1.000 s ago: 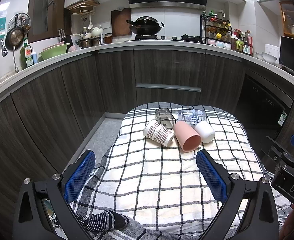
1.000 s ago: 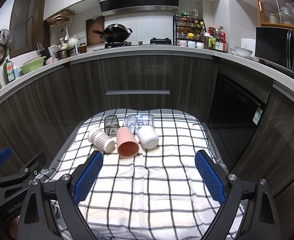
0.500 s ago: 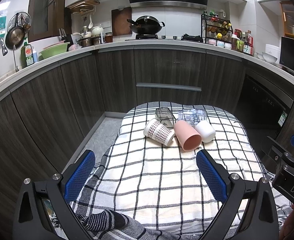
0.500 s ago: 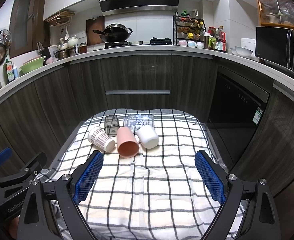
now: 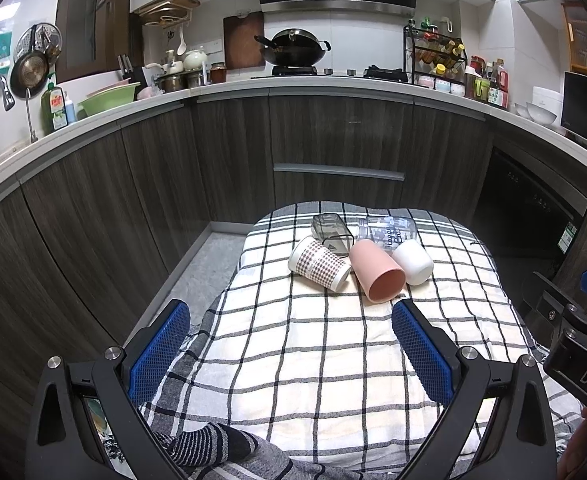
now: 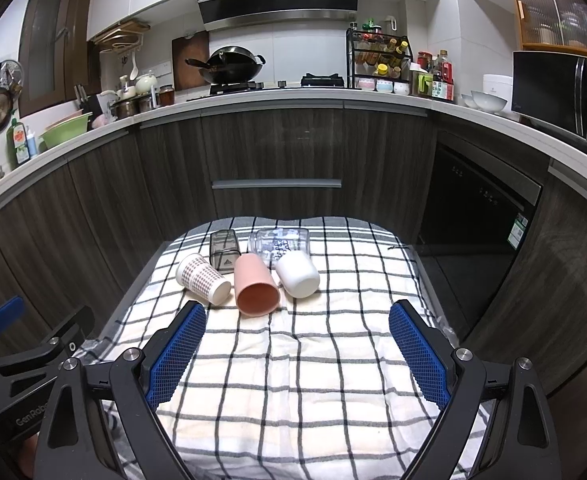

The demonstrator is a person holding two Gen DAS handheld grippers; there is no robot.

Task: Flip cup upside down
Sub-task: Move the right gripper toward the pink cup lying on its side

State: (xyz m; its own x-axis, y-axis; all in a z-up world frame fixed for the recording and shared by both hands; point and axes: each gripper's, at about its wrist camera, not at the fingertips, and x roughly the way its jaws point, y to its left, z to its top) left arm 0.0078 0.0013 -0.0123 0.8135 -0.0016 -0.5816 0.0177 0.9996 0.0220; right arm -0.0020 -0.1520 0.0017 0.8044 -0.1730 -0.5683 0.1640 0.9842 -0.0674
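Five cups (image 6: 255,288) lie toppled just beyond both spread, empty tools (image 5: 291,344) (image 6: 297,344)

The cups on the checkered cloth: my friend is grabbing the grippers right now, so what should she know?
Left gripper: open, empty, hanging over the near part of the checkered cloth.
Right gripper: open, empty, also short of the cups.
Five cups lie on their sides in a cluster at the far end: patterned cup, pink cup, white cup, dark clear cup and clear printed cup behind.
Done: nothing; no cup is flipped.
Left: pick one, probably the nearest pink one, and set it rim down.
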